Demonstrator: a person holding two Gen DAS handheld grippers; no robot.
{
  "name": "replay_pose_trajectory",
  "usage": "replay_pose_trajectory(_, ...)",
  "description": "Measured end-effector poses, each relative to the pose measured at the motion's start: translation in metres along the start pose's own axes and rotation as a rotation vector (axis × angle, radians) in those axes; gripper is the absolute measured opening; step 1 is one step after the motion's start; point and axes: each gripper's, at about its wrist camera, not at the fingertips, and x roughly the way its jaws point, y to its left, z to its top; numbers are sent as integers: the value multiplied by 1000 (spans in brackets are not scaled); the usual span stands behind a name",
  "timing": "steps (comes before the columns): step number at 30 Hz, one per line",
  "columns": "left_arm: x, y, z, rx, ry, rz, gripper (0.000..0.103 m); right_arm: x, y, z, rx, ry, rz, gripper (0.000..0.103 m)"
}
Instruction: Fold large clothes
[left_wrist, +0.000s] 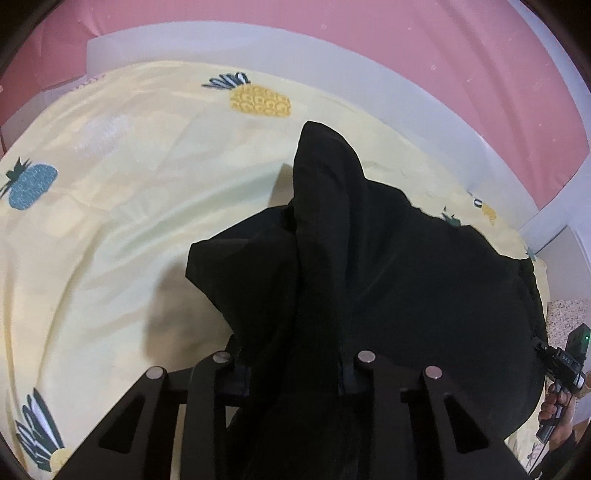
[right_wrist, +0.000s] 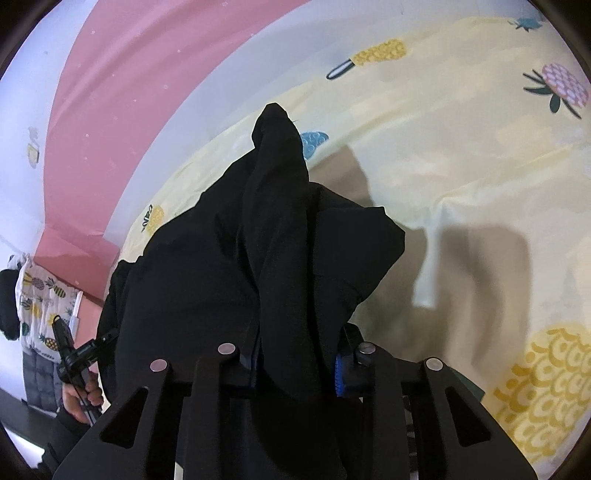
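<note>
Left wrist view: bed (left_wrist: 110, 240) under a pale yellow sheet (left_wrist: 129, 155) printed with pineapples, filling most of the field; white bed edge (left_wrist: 332, 62) along the far side, pink wall (left_wrist: 443, 37) beyond. Black garment (left_wrist: 406, 277) bunched in the centre and right, lifted off the sheet in a peak at the near end, far part still draped on the bed toward the right. Left gripper (left_wrist: 295, 373) clamped on a thick fold of the black cloth, fabric packed between the fingers and spilling over them. At the right edge, a hand (left_wrist: 554, 410) gripping the other tool's handle. Right wrist view: same yellow sheet (right_wrist: 461, 166), strong shadows cast on it beside the cloth; pink wall (right_wrist: 110, 92) curving at left. Same garment (right_wrist: 240, 266) raised into a pointed ridge ahead of the camera, sagging away to the left. Right gripper (right_wrist: 295, 363) closed on a fold of the black fabric, blue pad (right_wrist: 338, 373) visible on the right finger, pressed against the cloth. Low left: a hand (right_wrist: 79, 398) on the other handle; pineapple-print cloth (right_wrist: 40, 306) hanging behind it.
</note>
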Motion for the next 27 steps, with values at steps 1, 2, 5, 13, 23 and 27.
replay_pose_trajectory(1,-3,2,5,2,-3,0,31,-2,2,0,-2,-1,-1,28)
replay_pose_trajectory(2,-6,1,5,2,-7,1,31,-5,3,1,-3,-2,-2,28)
replay_pose_trajectory(5,-18,-1,7,-3,-18,-4,30,-7,11,3,-11,-5,-5,27)
replay_pose_trajectory(13,-51,-3,8,4,-46,-17,29,-20,27,4,-29,-12,3,27)
replay_pose_trajectory(23,-108,1,-27,-3,-56,-42,29,-71,46,-30,-52,-24,20,27)
replay_pose_trajectory(27,-136,2,-52,6,-68,-53,29,-92,51,-49,-55,-31,29,27)
